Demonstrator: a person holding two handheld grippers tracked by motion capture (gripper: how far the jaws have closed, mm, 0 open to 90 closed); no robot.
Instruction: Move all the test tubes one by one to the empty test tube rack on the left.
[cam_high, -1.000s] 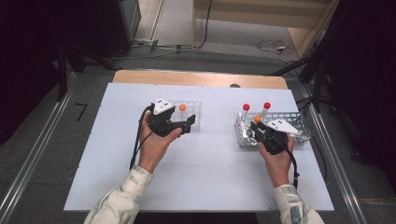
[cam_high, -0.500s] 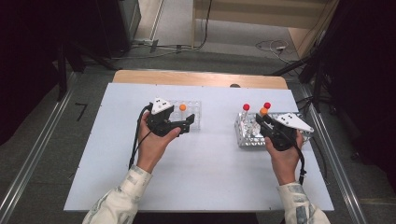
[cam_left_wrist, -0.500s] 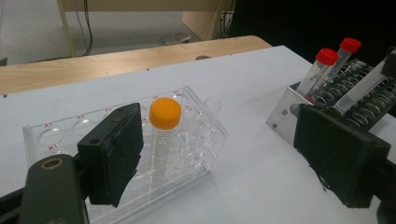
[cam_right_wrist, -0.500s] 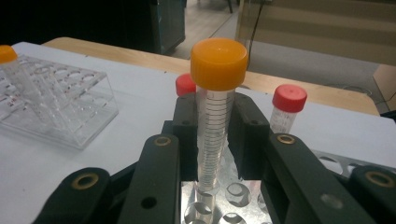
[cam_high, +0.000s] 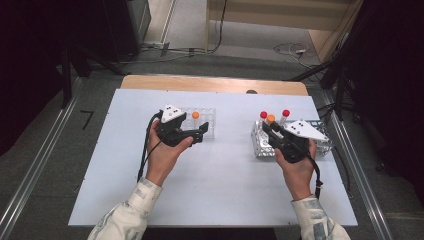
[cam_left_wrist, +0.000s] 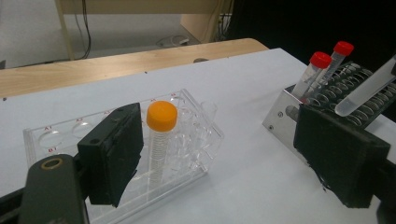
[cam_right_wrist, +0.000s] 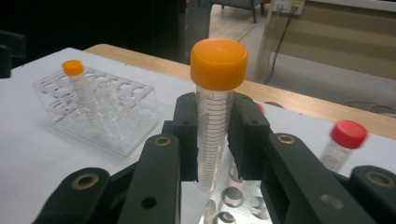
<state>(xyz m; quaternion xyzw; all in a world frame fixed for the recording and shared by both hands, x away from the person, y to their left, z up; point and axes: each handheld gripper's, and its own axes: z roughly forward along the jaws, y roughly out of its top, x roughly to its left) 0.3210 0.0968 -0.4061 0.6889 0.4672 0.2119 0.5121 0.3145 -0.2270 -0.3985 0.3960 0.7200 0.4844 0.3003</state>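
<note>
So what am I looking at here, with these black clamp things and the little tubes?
A person sits at a white table and holds a hand-operated clamp tool in each hand; no robot arm is involved. One picture comes from a camera overhead, the other two from cameras riding on each tool, looking along its black fingers. The right gripper is shut on an orange-capped tube, held above a metal rack with two red-capped tubes. The left gripper is open beside a clear plastic rack, where another orange-capped tube stands.
</note>
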